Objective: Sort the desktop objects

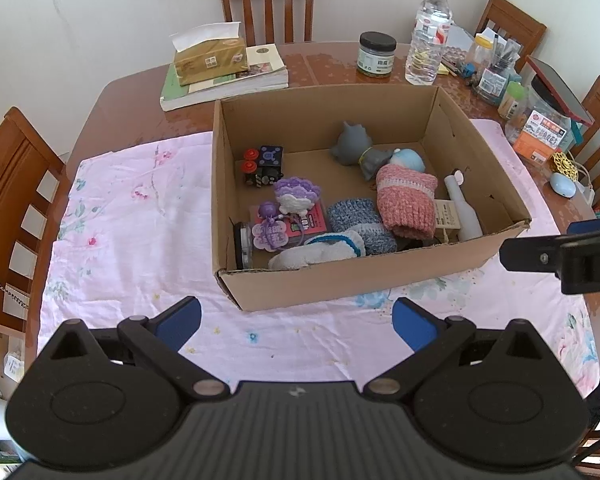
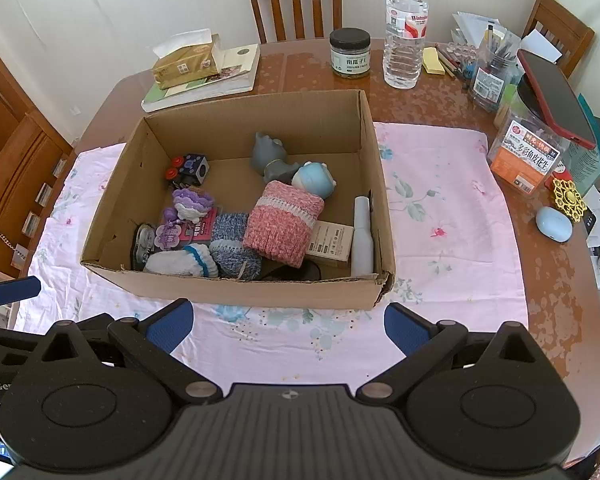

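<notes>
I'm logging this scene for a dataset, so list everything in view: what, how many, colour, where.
cardboard box: 1, brown, open, on the cloth
knitted pieces: 3, pink, blue-grey, white with blue trim, front of the box
figures: 2, one grey, one pale blue, back of the box
small bottle: 1, white, lying by the box's right wall
cloth: 1, pink floral, on the table
table: 1, brown wood
tissue pack: 1, gold, on books at the far left
jar: 1, black lid, behind the box
water bottle: 1, clear, beside the jar
chairs: several, wooden, around the table
left gripper: open, empty
right gripper: open, empty
</notes>
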A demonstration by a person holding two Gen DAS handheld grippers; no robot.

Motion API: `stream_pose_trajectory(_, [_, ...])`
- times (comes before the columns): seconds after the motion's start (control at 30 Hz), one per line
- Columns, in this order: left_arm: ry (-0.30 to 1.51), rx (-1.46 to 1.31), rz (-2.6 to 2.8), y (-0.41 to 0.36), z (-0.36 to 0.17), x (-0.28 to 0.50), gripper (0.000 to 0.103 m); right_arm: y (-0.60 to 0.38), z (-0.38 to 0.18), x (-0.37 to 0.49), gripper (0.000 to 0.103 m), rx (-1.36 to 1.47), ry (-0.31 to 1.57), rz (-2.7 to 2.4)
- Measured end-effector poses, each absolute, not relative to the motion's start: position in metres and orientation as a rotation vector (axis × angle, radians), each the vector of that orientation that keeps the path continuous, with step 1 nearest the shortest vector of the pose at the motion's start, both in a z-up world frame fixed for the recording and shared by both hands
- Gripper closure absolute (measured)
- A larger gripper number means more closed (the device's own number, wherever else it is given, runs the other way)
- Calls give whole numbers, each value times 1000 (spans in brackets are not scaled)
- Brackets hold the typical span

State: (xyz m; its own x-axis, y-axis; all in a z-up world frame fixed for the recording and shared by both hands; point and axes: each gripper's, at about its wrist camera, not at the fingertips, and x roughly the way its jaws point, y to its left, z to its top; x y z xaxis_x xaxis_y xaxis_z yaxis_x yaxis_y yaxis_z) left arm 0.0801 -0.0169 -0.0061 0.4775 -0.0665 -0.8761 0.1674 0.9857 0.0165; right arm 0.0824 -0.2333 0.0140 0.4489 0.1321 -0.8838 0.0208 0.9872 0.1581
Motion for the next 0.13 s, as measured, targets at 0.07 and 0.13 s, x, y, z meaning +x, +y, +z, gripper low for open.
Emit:
stream_pose_trajectory(0.07, [1064, 107, -144, -18, -6, 81, 1, -233, 14, 83, 0, 153, 1105, 69])
stream_pose_trajectory(0.13, [1063, 109, -147, -18, -7, 82, 1, -233, 14, 83, 0, 154, 1106, 69])
